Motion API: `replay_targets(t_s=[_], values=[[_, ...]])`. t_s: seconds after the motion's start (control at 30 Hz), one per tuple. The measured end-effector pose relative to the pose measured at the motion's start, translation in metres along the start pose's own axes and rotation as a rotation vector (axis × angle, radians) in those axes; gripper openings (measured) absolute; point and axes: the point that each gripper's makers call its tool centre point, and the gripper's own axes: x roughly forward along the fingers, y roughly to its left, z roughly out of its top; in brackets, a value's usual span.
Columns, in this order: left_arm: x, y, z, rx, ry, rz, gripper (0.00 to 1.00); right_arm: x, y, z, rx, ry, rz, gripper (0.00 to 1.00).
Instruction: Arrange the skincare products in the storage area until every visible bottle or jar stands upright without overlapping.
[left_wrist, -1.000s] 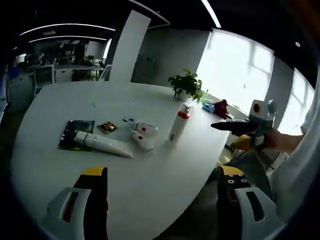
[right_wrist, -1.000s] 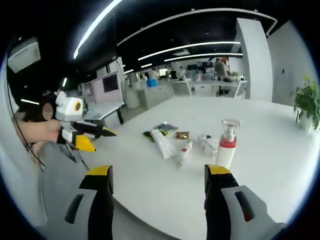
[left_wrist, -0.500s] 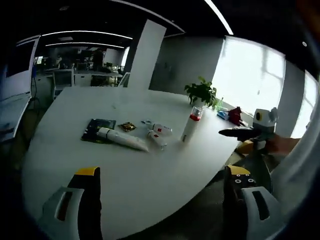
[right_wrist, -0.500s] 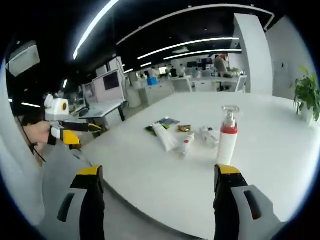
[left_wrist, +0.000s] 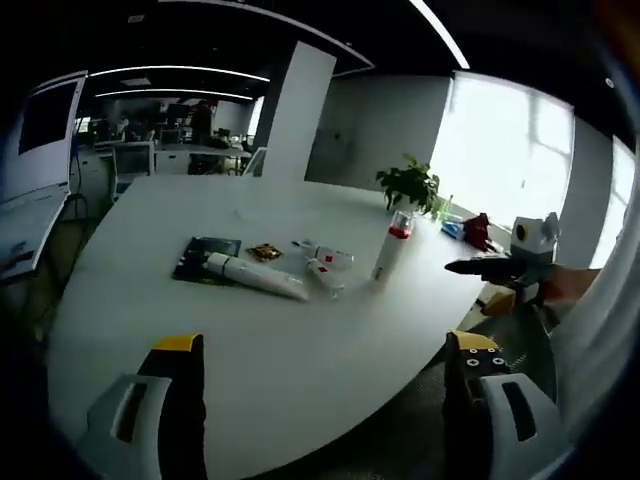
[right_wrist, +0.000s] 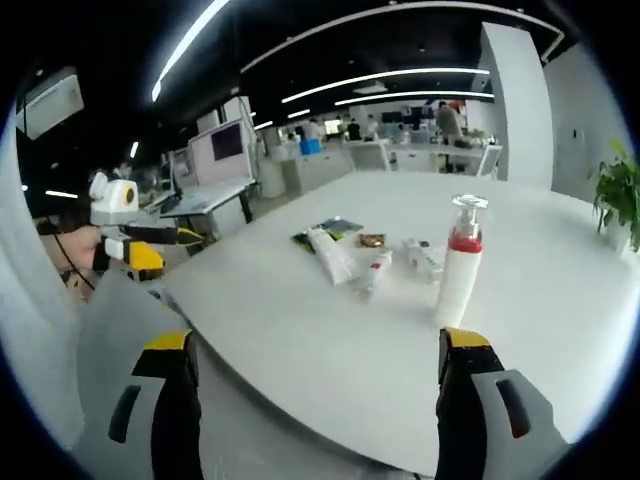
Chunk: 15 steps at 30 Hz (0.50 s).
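A pump bottle (right_wrist: 459, 270) stands upright on a white round table (right_wrist: 300, 330); beside it lie a long tube (right_wrist: 331, 256), two small tubes (right_wrist: 372, 275) and a dark packet (left_wrist: 207, 259). Left gripper (left_wrist: 325, 375) and right gripper (right_wrist: 315, 375) hover wide apart, empty, off the table's edge.

Both views look from off the white table's (left_wrist: 300, 330) edge across its top. They face it from different sides, sharing the upright pump bottle (right_wrist: 458, 262) and the lying tubes (left_wrist: 262, 280).
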Motion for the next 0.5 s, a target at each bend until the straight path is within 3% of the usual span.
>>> replay_targets(t_s=[0.5], values=[[0.0031, 0.0011, -0.0091, -0.034, 0.051, -0.022, 0.91, 0.0006, -0.0001, -0.0031, -0.007, 0.014, 0.004, 0.97]])
